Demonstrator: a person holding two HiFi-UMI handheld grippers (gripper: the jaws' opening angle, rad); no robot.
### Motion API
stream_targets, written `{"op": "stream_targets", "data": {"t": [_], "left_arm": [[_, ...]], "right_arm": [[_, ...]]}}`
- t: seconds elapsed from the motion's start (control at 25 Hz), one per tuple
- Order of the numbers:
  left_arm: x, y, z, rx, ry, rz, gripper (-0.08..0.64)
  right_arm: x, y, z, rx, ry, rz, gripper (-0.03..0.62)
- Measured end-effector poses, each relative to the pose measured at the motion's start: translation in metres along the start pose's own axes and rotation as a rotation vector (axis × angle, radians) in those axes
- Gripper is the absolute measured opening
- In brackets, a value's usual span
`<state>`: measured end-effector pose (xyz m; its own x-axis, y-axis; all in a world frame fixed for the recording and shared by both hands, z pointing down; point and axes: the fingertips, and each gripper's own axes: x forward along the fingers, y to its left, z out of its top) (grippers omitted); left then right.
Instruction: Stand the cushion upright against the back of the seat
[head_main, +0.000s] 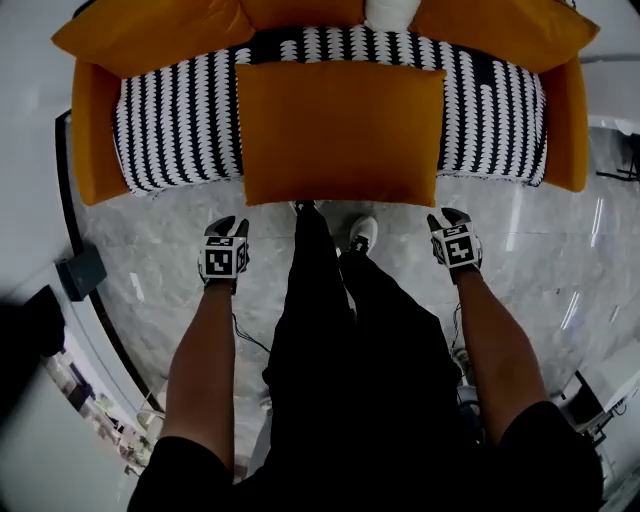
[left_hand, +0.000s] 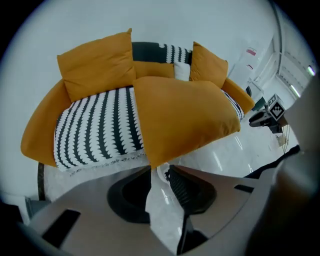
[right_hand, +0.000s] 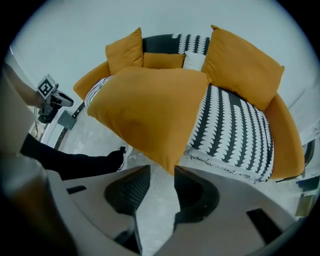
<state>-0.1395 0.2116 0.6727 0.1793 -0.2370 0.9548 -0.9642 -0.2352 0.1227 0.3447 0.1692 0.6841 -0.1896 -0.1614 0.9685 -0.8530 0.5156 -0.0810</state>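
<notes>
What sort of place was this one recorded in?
Likely a living room or a furniture display: an orange sofa with a black-and-white patterned seat, a large orange cushion lying flat on it, more cushions along the back, and a glossy pale floor.

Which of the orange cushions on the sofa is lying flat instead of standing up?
The large middle cushion: it lies flat on the striped seat, overhanging its front edge. The other cushions lean upright against the back.

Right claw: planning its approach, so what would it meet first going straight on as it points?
Probably the orange cushion, its near corner just past the open right claw; depth is unclear.
</notes>
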Motion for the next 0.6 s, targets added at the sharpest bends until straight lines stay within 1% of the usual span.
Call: {"op": "stream_targets", "data": {"t": [0.12,0.2,0.28,0.48,0.52,0.6], "left_arm": [[0.02,-0.001,-0.029,-0.003,0.095,-0.026,0.154],[0.034,-0.002,-0.039,0.019,0.134,-0.039,0.169],[0.049,-0.001,-0.039,0.035,0.139,-0.046,0.178],[0.078,0.013,-0.028,0.011,0.123,-0.058,0.19],[0.082,0.017,-0.026,0.023,0.124,-0.06,0.192],[0.09,0.019,-0.023,0.08,0.137,-0.068,0.201]], "right_arm": [[0.018,-0.005,-0.006,0.029,0.026,0.007,0.165],[0.027,-0.01,0.0,0.033,0.02,0.0,0.182],[0.037,-0.013,0.003,0.024,0.037,-0.009,0.196],[0.063,-0.005,0.005,0.002,0.088,0.01,0.219],[0.065,-0.003,0.004,-0.01,0.103,0.01,0.222],[0.069,0.0,0.0,-0.03,0.127,0.004,0.225]]}}
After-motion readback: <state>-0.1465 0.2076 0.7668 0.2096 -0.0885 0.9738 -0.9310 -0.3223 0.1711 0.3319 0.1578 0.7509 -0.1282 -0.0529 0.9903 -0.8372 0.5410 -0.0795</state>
